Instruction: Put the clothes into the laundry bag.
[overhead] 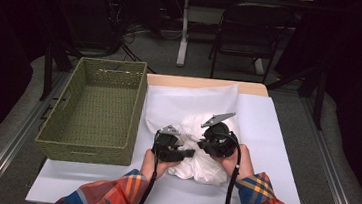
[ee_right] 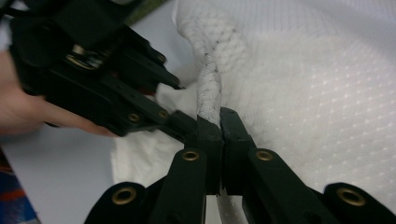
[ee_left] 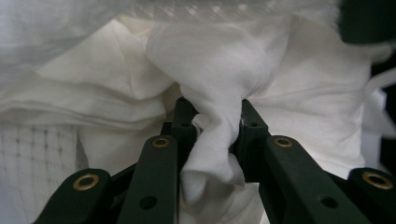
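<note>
From above, the person's left gripper (overhead: 173, 146) and right gripper (overhead: 218, 138) both sit on a bunched white cloth (overhead: 198, 166) at the near middle of the table (overhead: 275, 141), while the woven basket (overhead: 92, 111) at the left has nothing in it, so I'd judge the cloth is gathered but not yet carried over. The left gripper view adds what the high view hides: its jaws are clamped on a twisted fold of cloth (ee_left: 215, 135); the right gripper view shows its own jaws pressed together on a knitted edge (ee_right: 210, 93), with the left gripper (ee_right: 107, 88) just beside it.

Left tool (overhead: 181, 143) and right tool (overhead: 204, 143) side by side, jaws clamped, forearms low
</note>
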A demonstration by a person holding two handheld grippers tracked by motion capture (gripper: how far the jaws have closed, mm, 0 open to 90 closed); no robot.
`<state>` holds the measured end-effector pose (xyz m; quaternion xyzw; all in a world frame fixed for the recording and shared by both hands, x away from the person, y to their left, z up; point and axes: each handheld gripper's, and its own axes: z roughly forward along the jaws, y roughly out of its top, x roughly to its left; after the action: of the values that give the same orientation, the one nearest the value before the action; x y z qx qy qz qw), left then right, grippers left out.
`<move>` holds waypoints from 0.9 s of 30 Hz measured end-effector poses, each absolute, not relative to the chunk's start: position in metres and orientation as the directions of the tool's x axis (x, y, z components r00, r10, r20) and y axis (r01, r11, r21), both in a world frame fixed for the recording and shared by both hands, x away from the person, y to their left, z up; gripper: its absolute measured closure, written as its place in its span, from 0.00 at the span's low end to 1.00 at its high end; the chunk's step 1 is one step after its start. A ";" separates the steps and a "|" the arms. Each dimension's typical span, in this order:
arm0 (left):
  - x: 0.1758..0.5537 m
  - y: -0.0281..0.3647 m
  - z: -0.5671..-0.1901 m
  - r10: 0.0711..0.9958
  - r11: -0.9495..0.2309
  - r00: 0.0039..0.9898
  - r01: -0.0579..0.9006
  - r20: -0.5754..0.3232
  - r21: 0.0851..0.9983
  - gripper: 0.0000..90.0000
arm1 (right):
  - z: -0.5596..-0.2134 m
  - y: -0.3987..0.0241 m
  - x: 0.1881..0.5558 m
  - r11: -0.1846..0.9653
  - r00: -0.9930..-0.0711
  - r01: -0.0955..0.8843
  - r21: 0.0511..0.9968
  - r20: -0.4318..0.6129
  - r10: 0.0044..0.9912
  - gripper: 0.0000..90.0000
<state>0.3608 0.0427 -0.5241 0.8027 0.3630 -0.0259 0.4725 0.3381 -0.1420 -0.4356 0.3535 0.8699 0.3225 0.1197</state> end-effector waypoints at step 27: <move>0.343 0.088 -0.512 0.721 -0.423 0.680 0.587 -0.136 0.690 0.49 | -0.475 -0.154 0.359 0.582 -0.676 0.615 0.531 -0.025 0.737 0.99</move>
<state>0.3429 0.0881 -0.5118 0.8387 0.3897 0.0907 0.3694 0.3589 -0.1536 -0.4746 0.3836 0.8811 0.2482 0.1223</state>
